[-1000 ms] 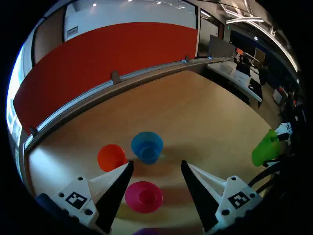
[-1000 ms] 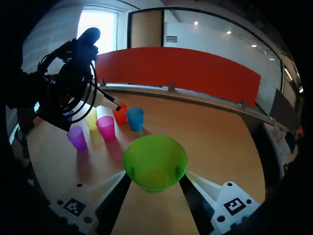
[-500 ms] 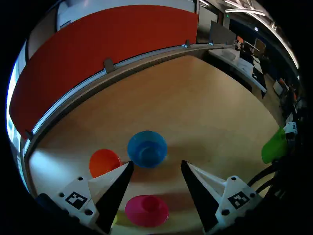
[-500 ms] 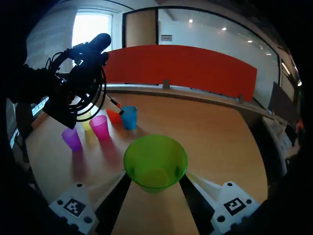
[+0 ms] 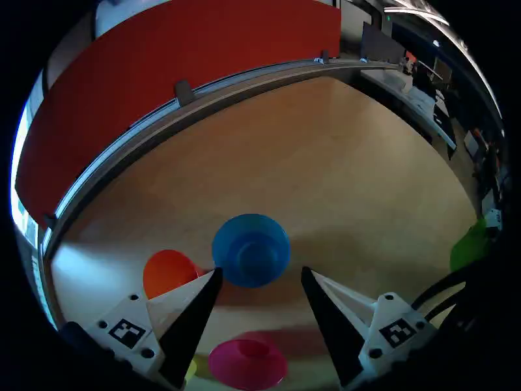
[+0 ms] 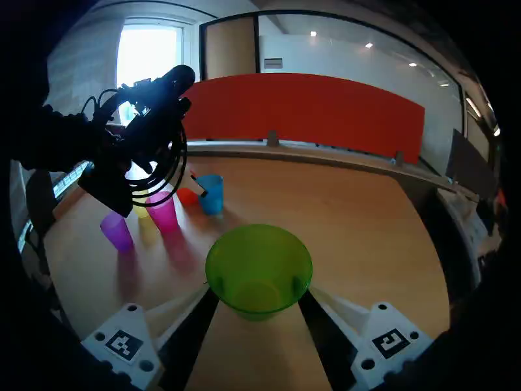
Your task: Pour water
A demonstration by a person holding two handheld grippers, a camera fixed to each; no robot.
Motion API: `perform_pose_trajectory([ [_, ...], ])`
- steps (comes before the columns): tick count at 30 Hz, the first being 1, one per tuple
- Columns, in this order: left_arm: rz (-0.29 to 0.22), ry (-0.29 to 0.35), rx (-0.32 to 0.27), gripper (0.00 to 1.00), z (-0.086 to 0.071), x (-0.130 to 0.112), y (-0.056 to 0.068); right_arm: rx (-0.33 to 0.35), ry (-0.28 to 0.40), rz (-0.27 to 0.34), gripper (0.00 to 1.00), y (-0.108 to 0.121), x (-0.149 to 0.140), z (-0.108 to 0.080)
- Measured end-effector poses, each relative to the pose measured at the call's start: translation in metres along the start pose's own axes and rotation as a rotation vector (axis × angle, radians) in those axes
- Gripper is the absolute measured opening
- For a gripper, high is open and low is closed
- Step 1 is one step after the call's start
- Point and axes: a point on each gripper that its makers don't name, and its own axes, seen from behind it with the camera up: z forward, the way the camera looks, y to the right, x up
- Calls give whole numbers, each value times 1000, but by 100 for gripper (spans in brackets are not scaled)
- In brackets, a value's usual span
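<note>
The right gripper (image 6: 258, 294) is clamping a translucent green plastic cup (image 6: 258, 267), one finger pressing on each side of its lower wall, so the jaws are being held apart by the cup itself. The cup is sitting upright, its open mouth tipped toward the camera, above a light wooden tabletop (image 6: 371, 228). Whether it is carrying water I cannot tell. Beyond it to the left, five small cups are standing close together on the table: a blue plastic cup (image 6: 211, 194), an orange plastic cup (image 6: 187, 197) just beside it, a pink plastic cup (image 6: 163, 213), a yellow plastic cup (image 6: 140, 211) and a purple plastic cup (image 6: 116, 229). A long red partition panel (image 6: 306, 111) is running along the table's far edge.

The left gripper (image 5: 261, 270) is standing wide open, gripping nothing. In the left gripper view the blue cup is lying just past its fingertips, seen from above, with the orange cup beside the left finger and the pink cup nearer the camera, between the fingers. In the right gripper view this gripper, dark and trailing looped cables, is hovering over the cluster in a dark-sleeved hand, well apart from the green cup.
</note>
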Motion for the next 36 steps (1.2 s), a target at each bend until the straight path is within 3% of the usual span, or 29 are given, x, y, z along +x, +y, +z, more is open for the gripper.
perform_pose_trajectory([
  [15,8,3,28,90,-1,0,-7,13,5,-1,85,7,0,6],
  [26,-6,-27,35,89,12,-8,-9,27,-2,6,85,11,-5,13],
  [36,-9,-19,40,90,23,2,-11,29,-1,6,85,17,-2,17],
])
